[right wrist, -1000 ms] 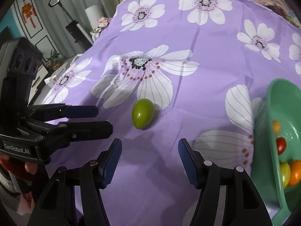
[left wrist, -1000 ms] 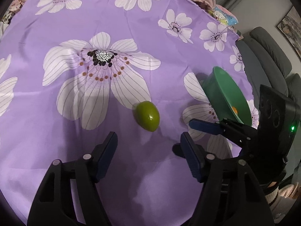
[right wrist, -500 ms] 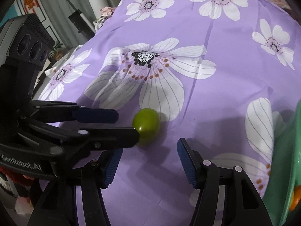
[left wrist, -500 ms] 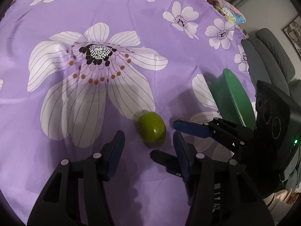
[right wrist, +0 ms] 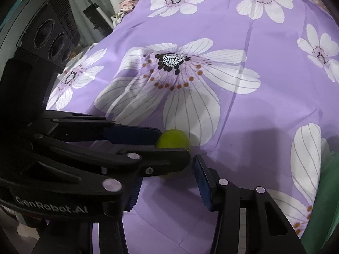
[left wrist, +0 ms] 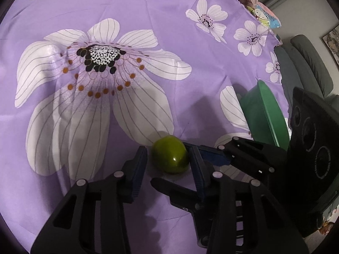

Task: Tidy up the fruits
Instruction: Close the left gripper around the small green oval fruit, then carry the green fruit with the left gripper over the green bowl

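Observation:
A green oval fruit [left wrist: 170, 157] lies on the purple flowered cloth [left wrist: 84, 10]. My left gripper [left wrist: 168, 156] has the fruit between its closing jaws: the right pad [left wrist: 196, 165] touches it, while the left pad [left wrist: 138, 165] stands a sliver off. In the right wrist view the left gripper [right wrist: 173, 148] reaches in from the left and half hides the fruit [right wrist: 174, 138]. My right gripper [right wrist: 167, 169] is closing too, with the fruit just beyond its tips and nothing between its pads. A green bowl [left wrist: 264, 114] stands to the right.
The bowl's green wall [right wrist: 328, 180] shows at the right edge of the right wrist view. A grey sofa [left wrist: 307, 63] stands past the table's right edge. A cartoon-print cushion [left wrist: 264, 14] lies at the far corner. The right gripper's body [left wrist: 307, 148] crowds the left gripper's right side.
Both grippers have moved in on the fruit and their jaws have narrowed. The left gripper's fingers now flank the fruit. The bowl has slid toward the edge of the right wrist view.

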### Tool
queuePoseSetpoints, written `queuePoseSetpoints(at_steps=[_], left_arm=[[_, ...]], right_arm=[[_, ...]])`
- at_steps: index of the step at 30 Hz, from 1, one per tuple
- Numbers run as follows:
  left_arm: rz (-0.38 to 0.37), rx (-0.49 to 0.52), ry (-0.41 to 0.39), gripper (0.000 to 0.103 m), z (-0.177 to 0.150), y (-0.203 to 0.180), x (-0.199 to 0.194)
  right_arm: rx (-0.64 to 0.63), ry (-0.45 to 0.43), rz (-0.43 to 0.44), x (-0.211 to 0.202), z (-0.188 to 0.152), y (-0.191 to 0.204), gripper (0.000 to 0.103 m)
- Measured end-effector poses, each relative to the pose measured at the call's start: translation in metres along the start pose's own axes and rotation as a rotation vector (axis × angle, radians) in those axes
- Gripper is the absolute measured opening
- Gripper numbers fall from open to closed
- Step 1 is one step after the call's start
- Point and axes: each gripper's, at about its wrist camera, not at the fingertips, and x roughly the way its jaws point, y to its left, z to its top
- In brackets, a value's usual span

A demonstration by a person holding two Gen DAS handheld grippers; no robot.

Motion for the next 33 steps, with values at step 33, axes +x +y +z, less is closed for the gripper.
queuePoseSetpoints(at_steps=[33], left_arm=[[-0.007,0.062,-0.064,0.038,-0.030,-0.042,-0.028]], right_arm=[[-0.013,-0.109,-0.059,-0.041,-0.025,0.021,0.037]])
